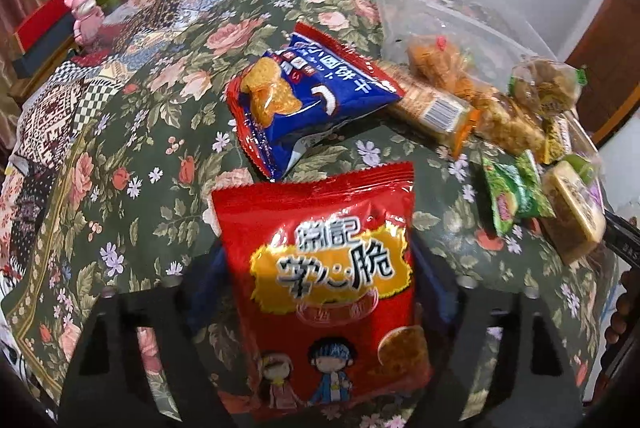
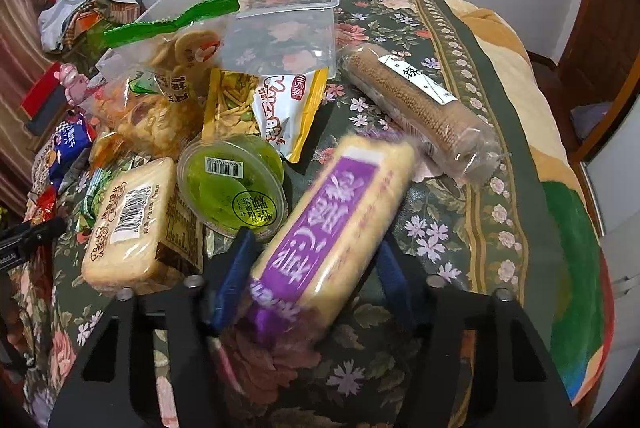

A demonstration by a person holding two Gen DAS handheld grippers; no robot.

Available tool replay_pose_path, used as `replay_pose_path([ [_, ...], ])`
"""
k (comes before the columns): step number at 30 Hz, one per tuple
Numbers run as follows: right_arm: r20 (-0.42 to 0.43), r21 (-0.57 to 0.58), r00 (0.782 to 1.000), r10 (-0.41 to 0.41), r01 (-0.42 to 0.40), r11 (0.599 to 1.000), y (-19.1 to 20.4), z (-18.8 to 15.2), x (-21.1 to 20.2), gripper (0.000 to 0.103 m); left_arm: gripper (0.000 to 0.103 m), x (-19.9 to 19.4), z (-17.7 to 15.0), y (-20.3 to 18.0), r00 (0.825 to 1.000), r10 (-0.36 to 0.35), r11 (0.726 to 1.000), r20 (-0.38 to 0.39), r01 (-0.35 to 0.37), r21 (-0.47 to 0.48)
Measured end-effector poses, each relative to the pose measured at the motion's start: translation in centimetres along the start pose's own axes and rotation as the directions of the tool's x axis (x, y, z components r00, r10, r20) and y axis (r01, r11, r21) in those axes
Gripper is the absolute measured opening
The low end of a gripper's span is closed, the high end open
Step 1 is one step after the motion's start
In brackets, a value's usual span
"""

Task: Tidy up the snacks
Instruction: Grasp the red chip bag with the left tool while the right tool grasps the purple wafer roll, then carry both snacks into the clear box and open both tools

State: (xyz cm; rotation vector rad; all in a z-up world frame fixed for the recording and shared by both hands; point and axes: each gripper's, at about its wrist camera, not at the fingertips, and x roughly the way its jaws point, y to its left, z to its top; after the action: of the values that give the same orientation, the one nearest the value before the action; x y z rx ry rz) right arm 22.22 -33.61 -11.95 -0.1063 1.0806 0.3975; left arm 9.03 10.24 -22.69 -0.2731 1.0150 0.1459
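Left wrist view: left gripper [image 1: 320,284] has its jaws pinching a red snack bag [image 1: 320,280], glossy crinkled foil with serrated top edge, cartoon children printed low on it.
Blue bag: blue-and-red biscuit packet [image 1: 308,96], puffy foil, lies just beyond the red bag on the floral cloth [image 1: 160,148].
Cloth: woven, dark green with pink roses, covers the whole surface.
Right wrist view: right gripper [image 2: 316,260] has its jaws pressed onto a long pale cake bar [image 2: 336,220] in clear wrap with a purple label; the bar tilts up and away between the blue pads.
Jelly cup: round clear plastic cup [image 2: 232,184], green contents, barcode on its lid, just left of the bar.
Flat pastry: pale rectangular wrapped cake [image 2: 128,224], barcode label, beside the cup.
Roll: brown grainy cylinder [image 2: 420,108] in clear film, white label, lying apart to the right.
Zip bag: clear plastic bag [image 2: 280,16] with green seal strip, holding round crackers at its left end.
Yellow pouch: noodle-snack packet [image 2: 264,108], flat, against the zip bag.
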Motion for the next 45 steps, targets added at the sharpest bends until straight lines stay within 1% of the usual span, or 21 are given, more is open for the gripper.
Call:
replay_pose_path([
  [1, 0.0, 0.001, 1.0, 0.0, 0.0, 1.0, -0.1, 0.0, -0.1, 0.041, 0.068, -0.3, 0.0, -0.1, 1.0, 0.003, 1.0, 0.006, -0.003, 0.008],
  [2, 0.001, 0.004, 1.0, -0.002, 0.002, 1.0, -0.2, -0.1, -0.2, 0.037, 0.068, -0.5, 0.0, -0.1, 1.0, 0.003, 1.0, 0.008, -0.003, 0.014],
  [6, 0.005, 0.009, 1.0, -0.001, 0.001, 1.0, -0.7, -0.4, -0.7, 0.036, 0.068, -1.1, -0.1, -0.3, 1.0, -0.002, 1.0, 0.02, 0.002, 0.022],
  [9, -0.003, -0.009, 1.0, 0.006, -0.006, 1.0, -0.6, -0.8, -1.2, 0.036, 0.067, -2.1, 0.2, -0.8, 0.999, -0.008, 0.999, 0.05, 0.006, 0.036],
  [13, -0.022, 0.007, 0.999, 0.029, -0.029, 1.0, -1.0, -0.8, -1.4, 0.038, 0.067, -3.8, 0.9, -1.6, 0.995, -0.02, 0.998, 0.1, 0.014, 0.061],
  [15, -0.022, 0.005, 1.0, 0.009, -0.009, 1.0, -1.1, -0.5, -1.2, 0.042, 0.068, -4.7, 1.3, -2.0, 0.992, -0.028, 0.997, 0.123, 0.02, 0.068],
  [17, -0.022, -0.003, 1.0, 0.001, -0.001, 1.0, -1.1, -0.1, -0.8, 0.052, 0.068, -5.5, 1.9, -2.5, 0.988, -0.037, 0.997, 0.149, 0.025, 0.077],
  [21, -0.024, -0.025, 0.999, -0.029, 0.028, 0.999, -0.9, 0.4, 0.2, 0.052, 0.067, -6.7, 3.2, -3.5, 0.98, -0.061, 0.995, 0.191, 0.043, 0.095],
  [22, -0.027, -0.028, 0.999, -0.033, 0.032, 0.999, -1.0, 0.5, 0.6, 0.051, 0.067, -6.9, 3.4, -3.8, 0.978, -0.066, 0.994, 0.199, 0.047, 0.099],
  [23, -0.018, -0.032, 0.999, -0.043, 0.042, 0.999, -1.0, 0.5, 0.7, 0.043, 0.067, -7.2, 3.8, -4.2, 0.975, -0.071, 0.993, 0.212, 0.05, 0.106],
  [24, -0.012, -0.037, 0.999, -0.052, 0.052, 0.998, -1.0, 0.6, 0.7, 0.042, 0.067, -7.5, 4.1, -4.4, 0.973, -0.075, 0.992, 0.22, 0.051, 0.112],
  [28, 0.013, -0.044, 0.998, -0.066, 0.066, 0.997, -0.9, 0.5, -0.3, 0.042, 0.068, -8.4, 5.5, -5.6, 0.961, -0.099, 0.989, 0.26, 0.065, 0.136],
  [34, 0.09, -0.041, 0.993, -0.072, 0.076, 0.996, -1.0, 0.9, -4.1, 0.042, 0.067, -9.9, 7.7, -7.1, 0.94, -0.139, 0.983, 0.311, 0.092, 0.159],
  [37, 0.143, -0.041, 0.988, -0.061, 0.068, 0.997, -1.0, 1.7, -6.3, 0.042, 0.067, -10.7, 8.9, -7.9, 0.929, -0.155, 0.98, 0.335, 0.103, 0.168],
  [40, 0.204, -0.053, 0.978, -0.047, 0.059, 0.997, -0.4, 3.0, -8.3, 0.042, 0.068, -11.3, 10.3, -8.6, 0.918, -0.171, 0.978, 0.359, 0.114, 0.175],
  [43, 0.251, -0.066, 0.968, -0.032, 0.051, 0.997, 0.3, 4.4, -9.2, 0.042, 0.068, -11.6, 11.6, -9.2, 0.911, -0.184, 0.976, 0.37, 0.124, 0.179],
  [45, 0.282, -0.073, 0.959, -0.02, 0.042, 0.996, 0.7, 5.7, -9.7, 0.042, 0.068, -11.7, 12.5, -9.8, 0.906, -0.181, 0.976, 0.383, 0.116, 0.186],
])
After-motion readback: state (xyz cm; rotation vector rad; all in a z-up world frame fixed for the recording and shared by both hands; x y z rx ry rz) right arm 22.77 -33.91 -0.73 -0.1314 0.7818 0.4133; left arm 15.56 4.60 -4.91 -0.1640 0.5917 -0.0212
